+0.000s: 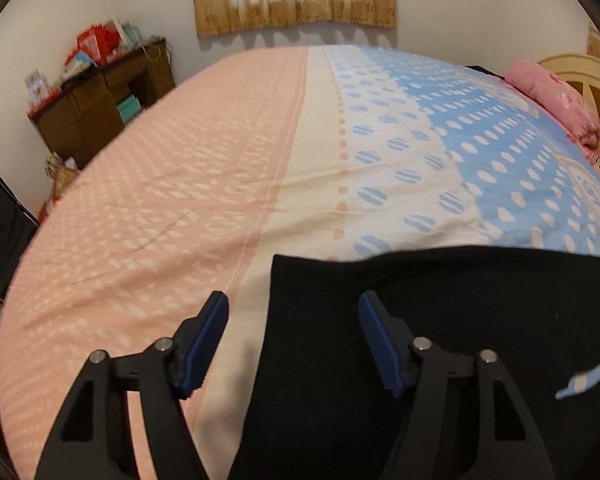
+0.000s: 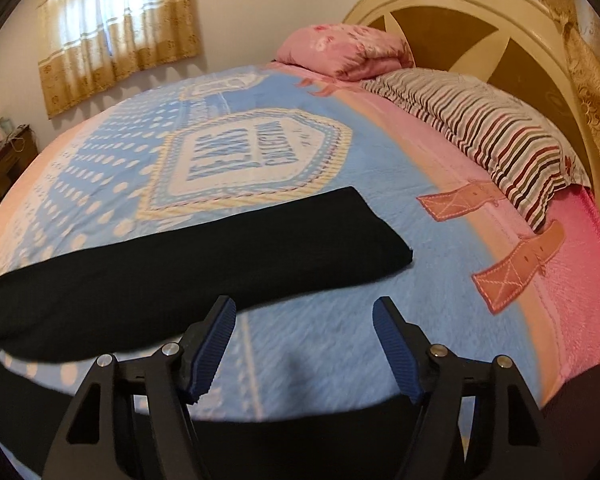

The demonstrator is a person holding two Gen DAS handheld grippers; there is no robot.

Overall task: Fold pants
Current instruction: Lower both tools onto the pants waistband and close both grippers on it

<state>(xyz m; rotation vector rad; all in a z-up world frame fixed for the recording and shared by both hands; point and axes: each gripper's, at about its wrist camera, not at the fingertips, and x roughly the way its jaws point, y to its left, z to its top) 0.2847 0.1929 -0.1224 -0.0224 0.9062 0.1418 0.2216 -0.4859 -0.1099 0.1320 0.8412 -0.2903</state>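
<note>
Black pants [image 1: 440, 320] lie flat on the bed. In the left wrist view their near end fills the lower right, with a straight left edge between the fingers. My left gripper [image 1: 292, 304] is open and empty, hovering just above that end. In the right wrist view the pants [image 2: 204, 248] stretch as a long black strip from the left edge to a squared end at the middle. My right gripper [image 2: 304, 312] is open and empty, over the blue cover, just in front of the strip.
The bed cover [image 1: 180, 184] is pink on the left and blue with white dots on the right. A striped pillow [image 2: 492, 128] and a pink pillow [image 2: 348, 48] lie by the headboard [image 2: 460, 8]. A brown cabinet [image 1: 100, 100] stands past the bed's far left corner.
</note>
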